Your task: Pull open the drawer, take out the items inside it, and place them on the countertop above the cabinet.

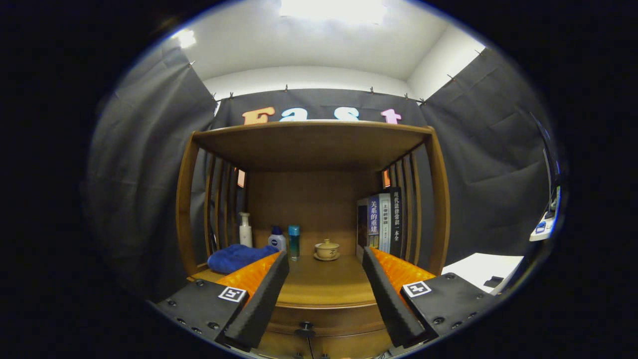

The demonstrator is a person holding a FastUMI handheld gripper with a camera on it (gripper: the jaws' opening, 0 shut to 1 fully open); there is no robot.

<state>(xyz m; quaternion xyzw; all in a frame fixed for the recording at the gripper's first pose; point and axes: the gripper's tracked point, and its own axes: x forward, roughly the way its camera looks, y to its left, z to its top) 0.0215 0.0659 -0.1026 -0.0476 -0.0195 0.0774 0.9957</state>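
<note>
A wooden cabinet stands straight ahead, with its countertop running between my fingers. Below the counter's front edge the drawer is closed, and its small dark knob sits low between my fingers, slightly nearer the left one. My gripper is open, fingers spread wide with nothing between them, held a little way off from the drawer front. The drawer's contents are hidden.
On the countertop stand a folded blue towel, a white pump bottle, a small blue-capped bottle, a slim teal bottle, a lidded tea cup and upright books. A shelf roof overhangs it. A white table lies right.
</note>
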